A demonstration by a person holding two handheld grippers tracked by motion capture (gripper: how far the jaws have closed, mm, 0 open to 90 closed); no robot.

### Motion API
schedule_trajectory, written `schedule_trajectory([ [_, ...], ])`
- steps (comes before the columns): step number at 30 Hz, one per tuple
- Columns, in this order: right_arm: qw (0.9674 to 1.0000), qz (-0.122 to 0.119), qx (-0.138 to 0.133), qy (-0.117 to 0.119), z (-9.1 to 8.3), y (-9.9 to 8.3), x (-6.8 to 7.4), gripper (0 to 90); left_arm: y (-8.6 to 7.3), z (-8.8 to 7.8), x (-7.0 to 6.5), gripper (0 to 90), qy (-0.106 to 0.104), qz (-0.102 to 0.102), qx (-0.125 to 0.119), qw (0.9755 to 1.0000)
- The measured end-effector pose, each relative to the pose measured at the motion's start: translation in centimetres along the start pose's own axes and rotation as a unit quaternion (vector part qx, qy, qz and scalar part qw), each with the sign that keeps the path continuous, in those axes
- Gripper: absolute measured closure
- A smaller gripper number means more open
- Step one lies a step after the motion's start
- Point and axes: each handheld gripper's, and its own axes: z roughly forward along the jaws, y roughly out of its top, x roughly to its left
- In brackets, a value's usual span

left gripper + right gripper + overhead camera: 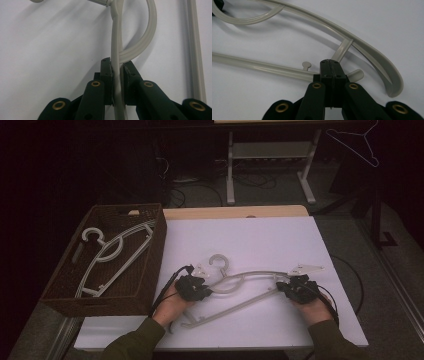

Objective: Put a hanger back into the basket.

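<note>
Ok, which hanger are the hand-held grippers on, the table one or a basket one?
The hanger on the white table; both hand-held grippers clamp it. The others lie in the brown basket.

Both forearms reach in from below, hands level. The left tongs (194, 287) have their jaws nearly together; the right tongs (296, 287) are pressed fully closed.

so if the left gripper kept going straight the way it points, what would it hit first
Probably the curved loop of the hanger it already grips, just ahead of the left gripper; depth is hard to judge.
</note>
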Motion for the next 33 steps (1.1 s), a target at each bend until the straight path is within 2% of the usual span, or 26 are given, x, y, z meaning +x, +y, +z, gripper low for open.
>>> schedule_trajectory([
  [9,0.9999,-0.005,-0.008,0.005,-0.2,0.0,-0.2,87.8,0.0,-0.1,-0.1,81.7,0.006,-0.013,-0.003,0.9999],
  [13,0.9997,0.002,-0.020,0.017,-0.5,0.1,0.0,75.6,0.0,-0.3,-0.2,81.7,0.006,-0.019,-0.012,0.9997],
  [19,0.9988,0.005,-0.041,0.027,-1.1,0.1,0.3,37.5,0.1,-0.7,0.0,81.8,0.006,-0.023,-0.018,0.9995],
  [24,0.9970,0.008,-0.074,0.021,-1.9,0.1,0.6,14.8,0.2,-1.0,0.2,81.9,0.005,-0.028,-0.022,0.9994],
  [28,0.9947,-0.004,-0.102,0.013,-2.8,-0.1,1.3,11.7,0.4,-1.4,0.4,81.9,0.002,-0.035,-0.029,0.9989],
  [33,0.9938,0.001,-0.111,0.012,-3.6,-0.8,1.7,11.1,0.9,-2.1,0.5,81.9,0.003,-0.038,-0.036,0.9986],
])
